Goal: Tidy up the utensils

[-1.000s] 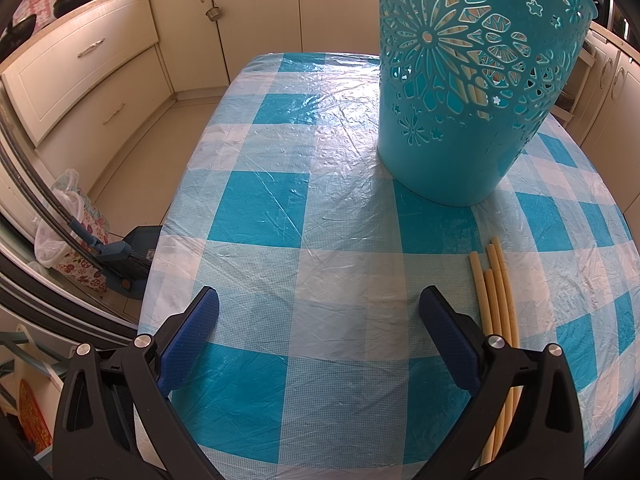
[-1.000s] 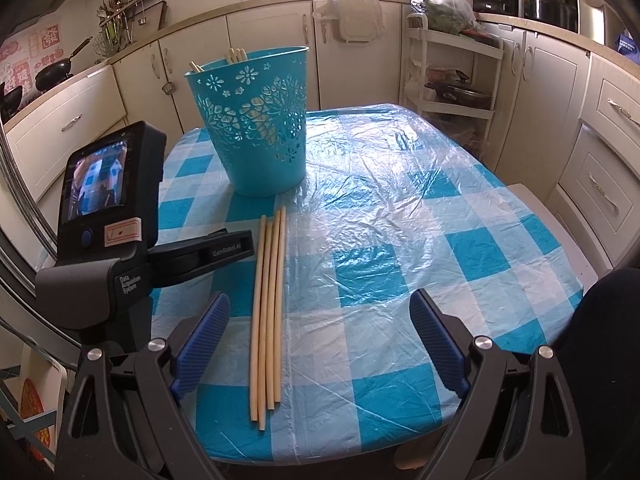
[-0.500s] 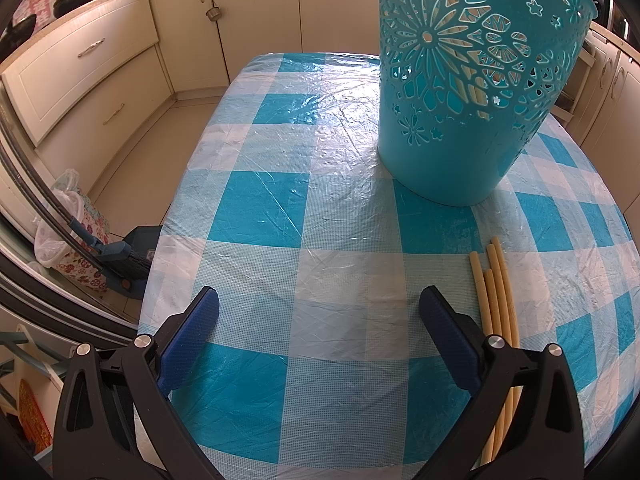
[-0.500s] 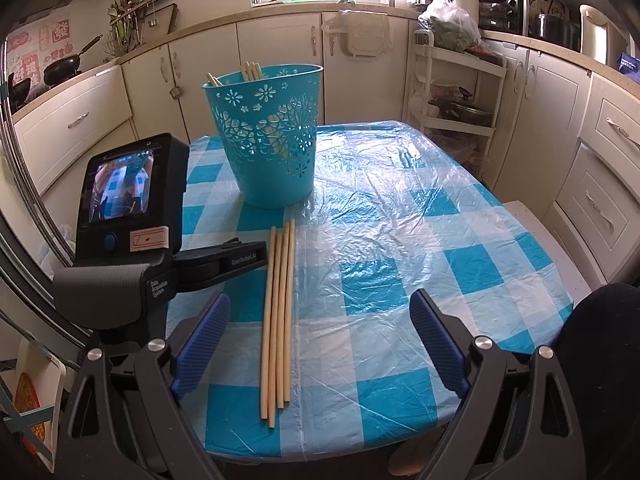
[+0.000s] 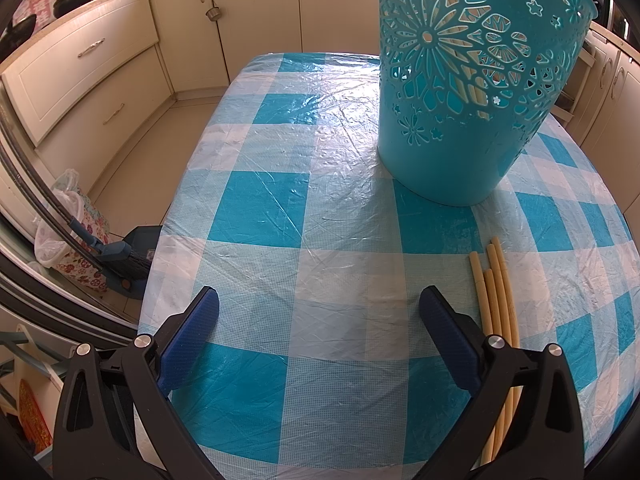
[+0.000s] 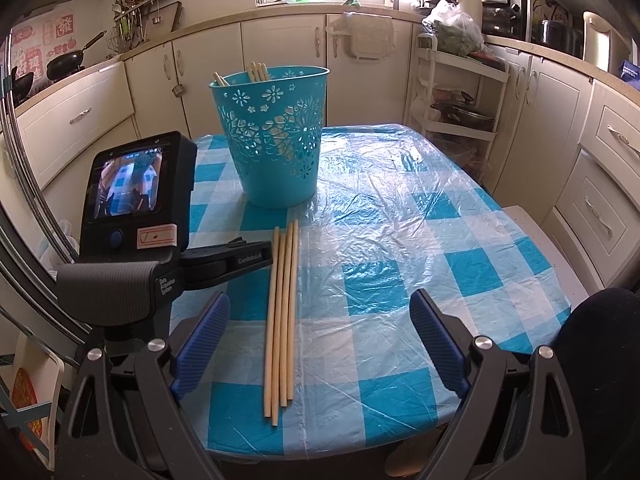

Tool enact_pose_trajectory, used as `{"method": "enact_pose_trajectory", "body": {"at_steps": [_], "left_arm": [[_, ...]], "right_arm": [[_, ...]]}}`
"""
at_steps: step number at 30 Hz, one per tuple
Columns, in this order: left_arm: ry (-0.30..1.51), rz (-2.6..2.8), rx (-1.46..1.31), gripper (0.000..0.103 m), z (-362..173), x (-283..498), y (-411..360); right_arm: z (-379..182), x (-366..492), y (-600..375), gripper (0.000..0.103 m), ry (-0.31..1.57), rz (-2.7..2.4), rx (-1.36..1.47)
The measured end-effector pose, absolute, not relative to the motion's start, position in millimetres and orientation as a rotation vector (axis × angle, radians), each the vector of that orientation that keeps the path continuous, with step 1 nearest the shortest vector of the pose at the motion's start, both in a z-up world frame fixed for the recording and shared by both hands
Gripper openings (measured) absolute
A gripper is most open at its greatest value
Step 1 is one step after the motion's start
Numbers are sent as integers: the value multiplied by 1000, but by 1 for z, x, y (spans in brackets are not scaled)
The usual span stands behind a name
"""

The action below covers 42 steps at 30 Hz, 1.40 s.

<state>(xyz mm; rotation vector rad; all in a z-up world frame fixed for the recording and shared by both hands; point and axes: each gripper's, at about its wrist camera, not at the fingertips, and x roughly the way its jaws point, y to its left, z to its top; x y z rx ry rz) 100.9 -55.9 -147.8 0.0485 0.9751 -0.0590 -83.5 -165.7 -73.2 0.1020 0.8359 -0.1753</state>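
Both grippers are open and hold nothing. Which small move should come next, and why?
Probably lower the right hand-held gripper onto the chopsticks lying side by side on the table. They lie between its open fingers, in front of the basket, which already holds some. The left hand-held gripper has them off to its side.

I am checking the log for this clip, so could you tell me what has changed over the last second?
The right gripper drew back and up from the table; nothing was gripped or released. The left gripper, the four chopsticks on the tablecloth and the basket did not move.
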Motion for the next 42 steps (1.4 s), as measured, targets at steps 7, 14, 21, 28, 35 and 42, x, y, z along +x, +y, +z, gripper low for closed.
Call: {"method": "enact_pose_trajectory", "body": {"at_steps": [7,14,21,28,35,42], "left_arm": [[975,-59,49,96,-148,101,-56],[975,-59,48,96,-148,101,-56],[975,-59,48,96,-148,101,-56],[975,-59,49,96,-148,101,-56],[975,-59,48,96,-148,101,-56],[975,-59,49,96,-149,101,-56]], "right_arm": [[-72,-84,-165,88,836,-173,97],[-74,-84,-165,88,841,-176,97],[-77,-83,-166,88,852,-176,98],[-78,-83,-165,88,852,-176,98],[-77,-83,-163,88,851,-171,94],[-76,-85,-162,88,846,-169,94]]}}
